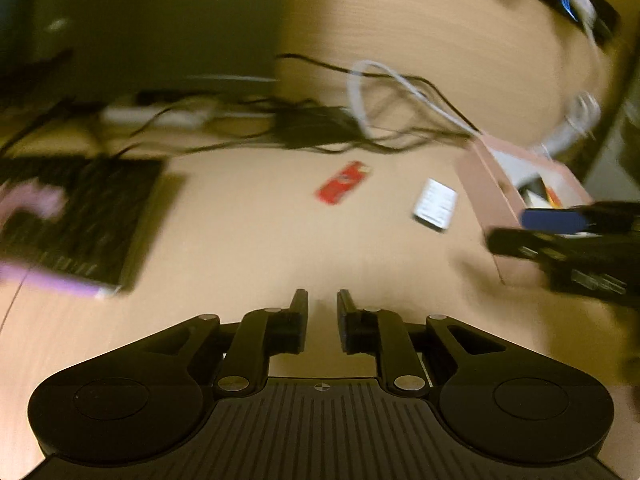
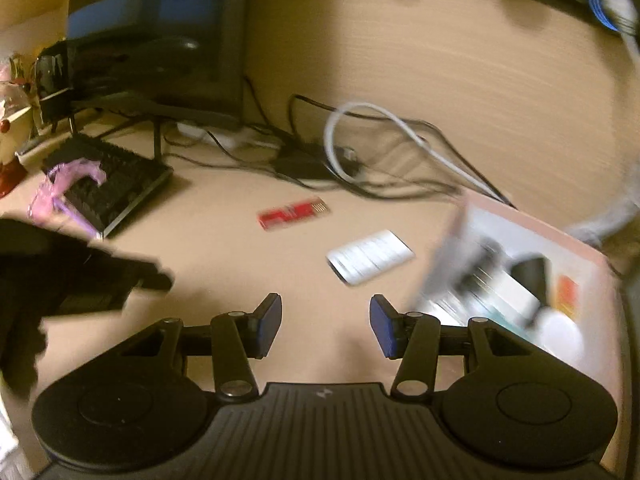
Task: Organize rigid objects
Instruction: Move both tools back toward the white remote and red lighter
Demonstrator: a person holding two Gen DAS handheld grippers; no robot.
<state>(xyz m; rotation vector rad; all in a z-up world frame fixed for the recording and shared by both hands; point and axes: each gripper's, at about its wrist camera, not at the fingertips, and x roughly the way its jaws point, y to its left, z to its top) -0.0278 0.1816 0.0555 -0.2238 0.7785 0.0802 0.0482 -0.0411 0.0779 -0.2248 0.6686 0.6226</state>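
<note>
Left tool (image 1: 322, 300) empty, narrow gap | right view only: monitor (image 2: 160, 36)

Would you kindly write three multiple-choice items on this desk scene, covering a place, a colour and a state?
1. Where does the white card lie?
A. on the keyboard
B. between the red card and the pink box
C. inside the box

2. What colour are the right gripper's pads?
A. blue
B. green
C. orange

3. What do the left gripper's jaws hold?
A. the red card
B. a cable
C. nothing

Answers: B, bare desk beside the red card and pink box; A, blue faces; C, only a narrow empty gap shows.
</note>
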